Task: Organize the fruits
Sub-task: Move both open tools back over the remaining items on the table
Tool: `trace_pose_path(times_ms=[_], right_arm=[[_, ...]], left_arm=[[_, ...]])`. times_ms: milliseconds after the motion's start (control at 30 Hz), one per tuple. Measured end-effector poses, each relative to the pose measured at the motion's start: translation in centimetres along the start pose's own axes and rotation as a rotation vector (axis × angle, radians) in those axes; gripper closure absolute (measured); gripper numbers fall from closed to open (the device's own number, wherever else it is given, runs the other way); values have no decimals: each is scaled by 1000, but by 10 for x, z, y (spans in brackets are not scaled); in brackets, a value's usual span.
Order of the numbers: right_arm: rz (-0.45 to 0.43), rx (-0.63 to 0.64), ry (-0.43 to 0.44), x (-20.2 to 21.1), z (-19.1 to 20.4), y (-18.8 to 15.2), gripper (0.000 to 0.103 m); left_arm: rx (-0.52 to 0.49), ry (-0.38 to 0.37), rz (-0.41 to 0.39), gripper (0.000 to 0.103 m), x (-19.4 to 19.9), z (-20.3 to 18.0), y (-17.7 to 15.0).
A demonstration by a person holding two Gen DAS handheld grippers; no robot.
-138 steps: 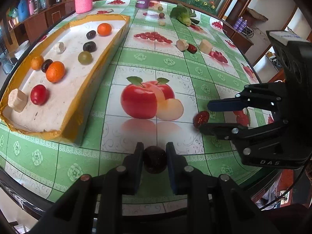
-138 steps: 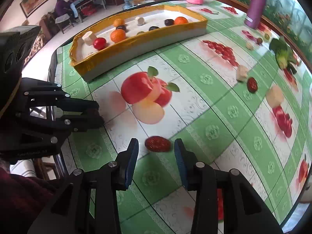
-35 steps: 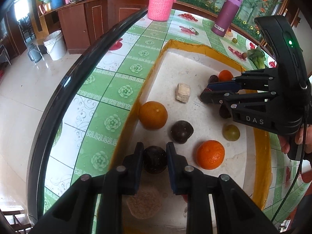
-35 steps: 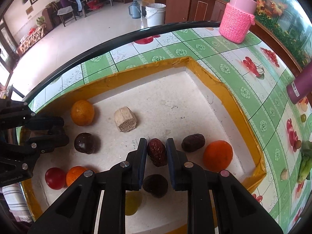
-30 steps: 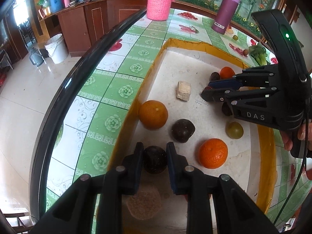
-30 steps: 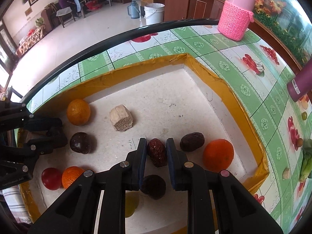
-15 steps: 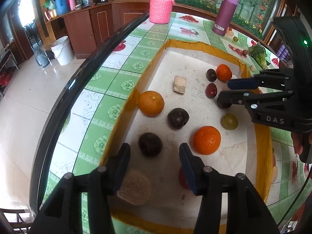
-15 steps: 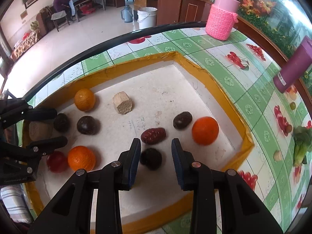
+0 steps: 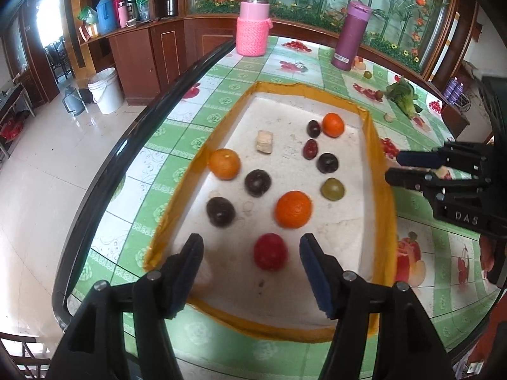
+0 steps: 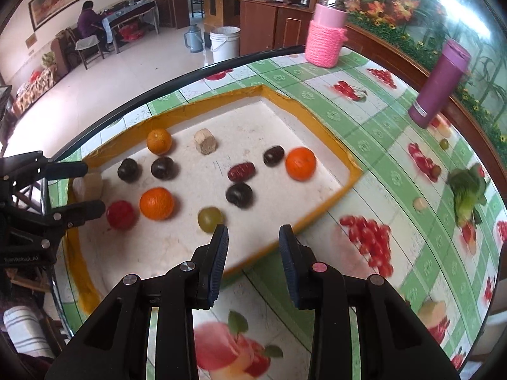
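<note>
I've just opened both tongs: left tongs (image 9: 252, 267) wide, right tongs (image 10: 253, 255) narrower, both empty. Dark plum (image 9: 221, 211) and red date (image 10: 241, 172) now lie in the tray (image 9: 385, 221).

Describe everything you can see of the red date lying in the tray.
The red date is a small, oblong, dark red fruit with a glossy, slightly wrinkled skin. It lies on its side on the white floor of the yellow-rimmed tray, between a dark round fruit and a dark plum, touching neither. No gripper holds it.
</note>
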State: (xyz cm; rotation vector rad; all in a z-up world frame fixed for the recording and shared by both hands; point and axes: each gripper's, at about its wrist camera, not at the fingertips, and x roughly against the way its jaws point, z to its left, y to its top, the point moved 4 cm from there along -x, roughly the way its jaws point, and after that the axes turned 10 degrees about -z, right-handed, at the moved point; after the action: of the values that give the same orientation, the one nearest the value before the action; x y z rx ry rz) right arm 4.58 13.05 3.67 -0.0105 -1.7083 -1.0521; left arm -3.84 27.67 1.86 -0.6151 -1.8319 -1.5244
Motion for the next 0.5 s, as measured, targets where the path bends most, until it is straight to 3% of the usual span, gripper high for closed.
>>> trace_pose_path(times_ms=[200,500], right_arm=[[28,-64,-50,25,-35,-50,66],[62,-291,-188,62,-144,-126,66]], left_arm=[[-53,-56,-18,32,9,-43,5],[-183,-140,-10,23,5,-130,11]])
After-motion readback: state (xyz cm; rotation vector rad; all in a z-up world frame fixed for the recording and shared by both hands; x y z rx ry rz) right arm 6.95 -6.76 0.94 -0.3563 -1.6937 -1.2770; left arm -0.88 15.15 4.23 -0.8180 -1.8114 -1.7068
